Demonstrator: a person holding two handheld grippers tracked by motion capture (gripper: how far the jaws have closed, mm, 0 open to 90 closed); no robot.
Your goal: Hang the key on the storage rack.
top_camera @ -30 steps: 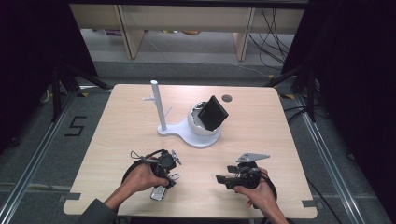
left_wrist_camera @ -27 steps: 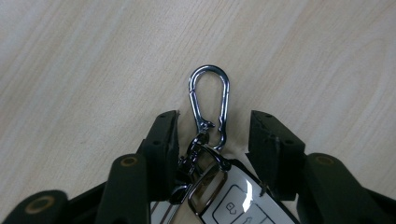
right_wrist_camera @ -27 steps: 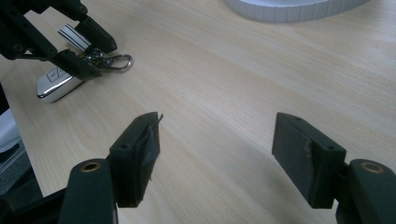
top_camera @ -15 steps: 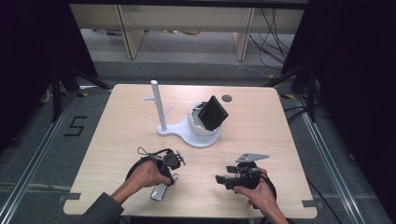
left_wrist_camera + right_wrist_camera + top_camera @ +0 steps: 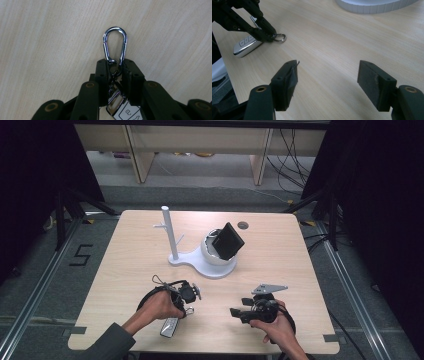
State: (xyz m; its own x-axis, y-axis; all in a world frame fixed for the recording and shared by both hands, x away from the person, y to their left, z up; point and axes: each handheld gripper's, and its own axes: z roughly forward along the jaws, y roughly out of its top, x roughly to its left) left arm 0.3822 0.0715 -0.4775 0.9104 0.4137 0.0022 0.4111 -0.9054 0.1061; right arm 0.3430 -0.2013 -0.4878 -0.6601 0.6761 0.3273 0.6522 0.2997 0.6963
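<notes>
A silver-and-white car key fob lies near the table's front edge, with a small chain and a silver carabiner attached. My left gripper is shut on the chain link just below the carabiner, and the fob lies between its jaws. In the high view the left gripper sits right above the fob. My right gripper stands open over bare wood with nothing between its jaws. It points at the fob and the left gripper. The high view has the right gripper at the front right.
A white stand with an upright post and a bowl holding a tilted black box occupies the table's middle. A small dark round hole marks the far side. The stand's base lies ahead of the right gripper.
The left hand and gripper have shifted slightly to the right and forward over the fob. The fob and the right gripper have stayed where they were.
</notes>
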